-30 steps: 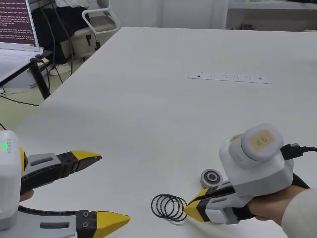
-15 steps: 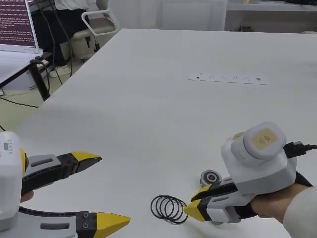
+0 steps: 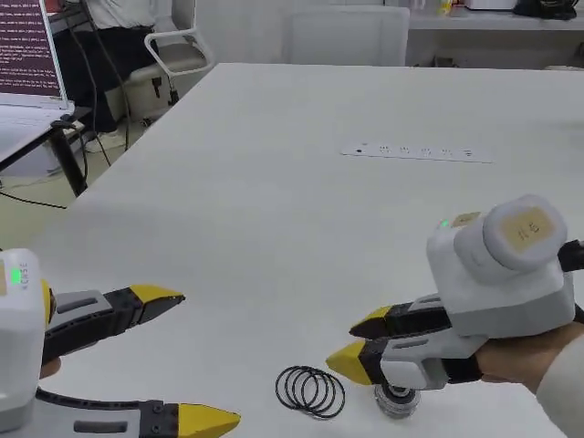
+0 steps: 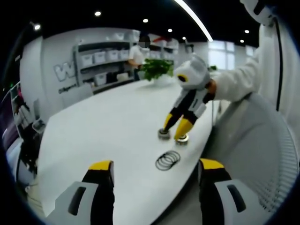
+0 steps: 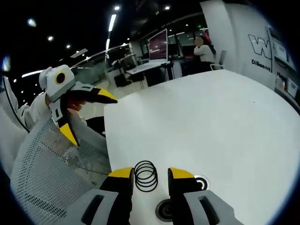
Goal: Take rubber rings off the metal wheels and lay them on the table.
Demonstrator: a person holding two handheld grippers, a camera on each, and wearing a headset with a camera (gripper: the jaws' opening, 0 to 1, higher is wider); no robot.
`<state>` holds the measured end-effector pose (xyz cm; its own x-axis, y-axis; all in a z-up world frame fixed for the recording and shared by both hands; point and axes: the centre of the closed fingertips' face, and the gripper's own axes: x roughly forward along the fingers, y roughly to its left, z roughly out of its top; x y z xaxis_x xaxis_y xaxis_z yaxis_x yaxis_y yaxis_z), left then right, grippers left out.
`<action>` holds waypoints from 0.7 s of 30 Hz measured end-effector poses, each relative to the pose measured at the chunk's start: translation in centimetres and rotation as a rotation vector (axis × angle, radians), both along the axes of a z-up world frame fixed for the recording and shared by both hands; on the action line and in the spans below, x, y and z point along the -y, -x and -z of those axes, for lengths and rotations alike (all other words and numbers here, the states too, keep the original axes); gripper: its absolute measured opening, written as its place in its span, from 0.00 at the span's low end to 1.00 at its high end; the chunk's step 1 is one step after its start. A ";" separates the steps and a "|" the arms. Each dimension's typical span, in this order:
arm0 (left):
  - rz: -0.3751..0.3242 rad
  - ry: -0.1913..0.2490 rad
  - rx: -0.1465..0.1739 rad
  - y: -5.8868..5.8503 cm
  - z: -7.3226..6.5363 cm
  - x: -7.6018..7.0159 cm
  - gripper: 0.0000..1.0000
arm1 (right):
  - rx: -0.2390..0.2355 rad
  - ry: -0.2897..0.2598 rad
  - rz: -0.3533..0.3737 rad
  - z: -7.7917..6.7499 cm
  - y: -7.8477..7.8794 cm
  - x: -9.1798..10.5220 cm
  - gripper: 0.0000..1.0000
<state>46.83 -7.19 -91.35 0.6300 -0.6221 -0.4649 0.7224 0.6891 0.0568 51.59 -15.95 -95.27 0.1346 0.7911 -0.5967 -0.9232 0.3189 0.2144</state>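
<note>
the left gripper (image 3: pixel 201 358) is wide open by the near edge of the white table (image 3: pixel 274 210) and holds nothing. the right gripper (image 3: pixel 351 342) has its jaws a little apart, with nothing between them. a small pile of black rubber rings (image 3: pixel 310 391) lies flat on the table, just beside its yellow tips. two metal wheels (image 4: pixel 163 134) sit side by side under those tips, near the rings. i cannot tell if the tips touch them.

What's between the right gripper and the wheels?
Nothing visible. The right gripper hangs open right over the wheels. The rings lie on the table to one side, out of the way.
</note>
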 end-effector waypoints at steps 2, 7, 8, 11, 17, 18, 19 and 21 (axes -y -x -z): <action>0.003 -0.003 0.000 0.0 -0.1 0.0 0.76 | 0.002 -0.042 0.020 -1.4 -0.1 -0.1 0.40; 0.014 -0.006 0.006 -0.2 -0.4 0.1 0.77 | 0.042 -0.114 0.037 -4.2 -0.1 0.5 0.46; 0.015 -0.004 0.007 -0.2 -0.4 0.1 0.78 | 0.036 -0.132 0.052 -4.9 0.0 1.0 0.45; 0.020 0.002 0.010 -0.3 -0.6 0.3 0.79 | 0.061 -0.166 0.081 -6.1 -0.2 2.1 0.50; 0.018 0.012 0.019 -0.3 -1.1 0.1 0.81 | 0.121 -0.216 0.136 -8.5 -0.8 4.8 0.53; 0.015 0.008 0.023 -0.3 -1.2 0.0 0.81 | 0.134 -0.219 0.141 -8.7 -0.8 5.1 0.55; 0.013 0.006 0.025 -0.3 -1.2 -0.1 0.81 | 0.148 -0.221 0.145 -9.0 -0.9 5.6 0.57; 0.006 0.007 0.025 -0.3 -1.3 -0.5 0.81 | 0.153 -0.226 0.152 -9.2 -0.9 6.5 0.60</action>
